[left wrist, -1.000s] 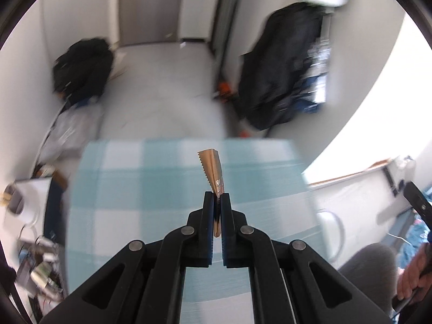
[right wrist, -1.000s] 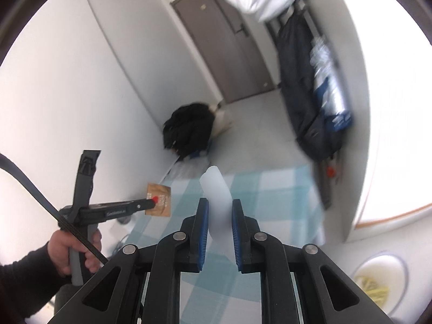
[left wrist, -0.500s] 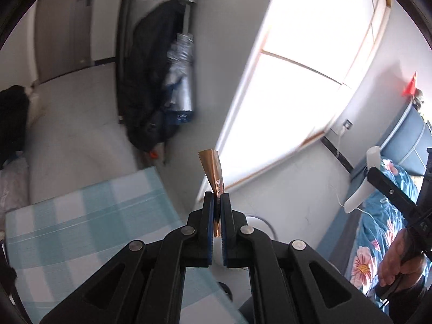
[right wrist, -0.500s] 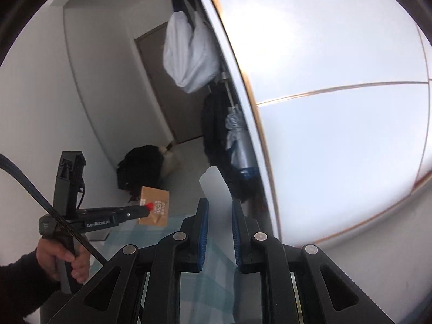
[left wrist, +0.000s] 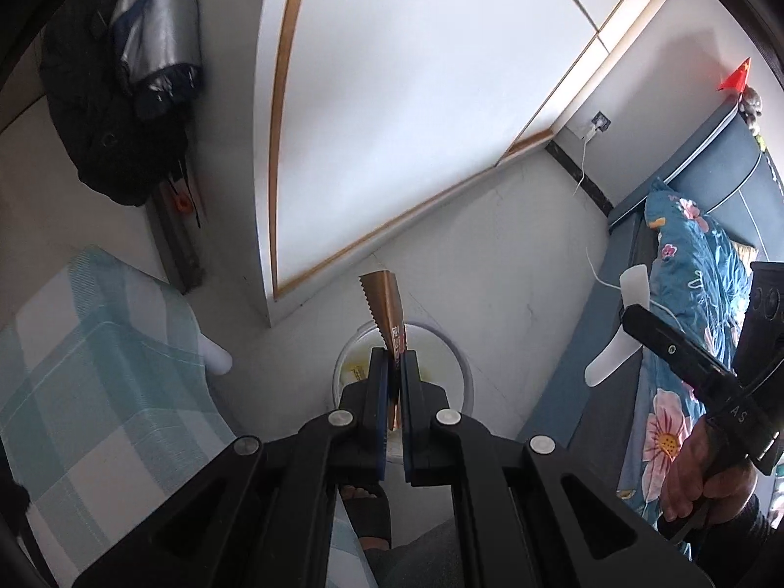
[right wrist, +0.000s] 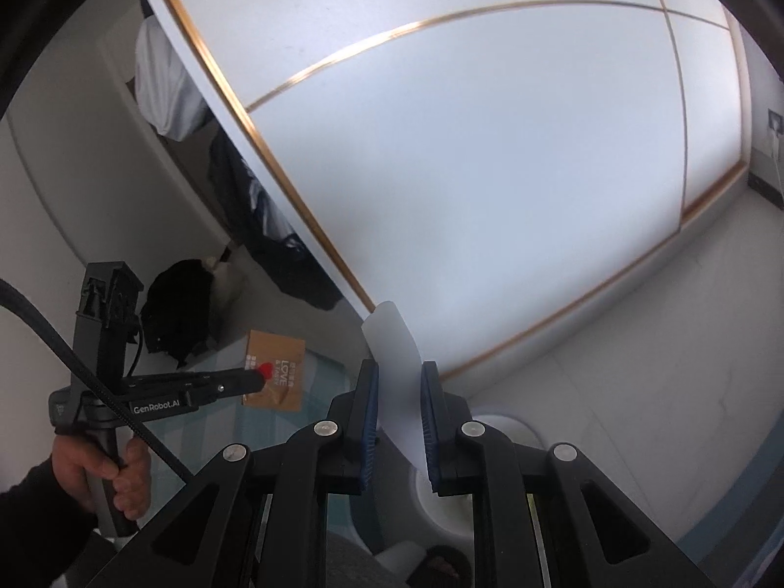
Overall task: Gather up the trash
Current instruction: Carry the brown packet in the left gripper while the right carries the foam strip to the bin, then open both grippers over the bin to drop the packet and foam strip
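Left wrist view: the left gripper [left wrist: 395,360] sits at lower centre, its jaws pressed together on a flat brown foil wrapper with a saw-tooth edge [left wrist: 384,306] that sticks up and slightly left from between the blue pads. Directly behind the fingertips, on the pale floor, lies a round white bin with yellowish scraps inside [left wrist: 458,357]. At the left edge is a table covered in a teal-and-white checked cloth [left wrist: 83,367]. A dark jacket [left wrist: 105,112] hangs in the upper left beside a large white panel with a gold trim [left wrist: 406,98]. At the right edge a hand [left wrist: 705,475] grips the right gripper [left wrist: 637,316], which carries a translucent white plastic strip [left wrist: 620,328] in front of a blue flowered bedspread [left wrist: 696,284].

Right wrist view: the right gripper [right wrist: 396,382] at lower centre is closed narrowly on the translucent white plastic strip [right wrist: 392,338], which rises between the pads. The white bin [right wrist: 509,433] shows just below and right of the fingertips. At the lower left a hand [right wrist: 105,470] holds the left gripper [right wrist: 257,375], clamped on the brown wrapper [right wrist: 277,375], above the checked cloth [right wrist: 313,392].
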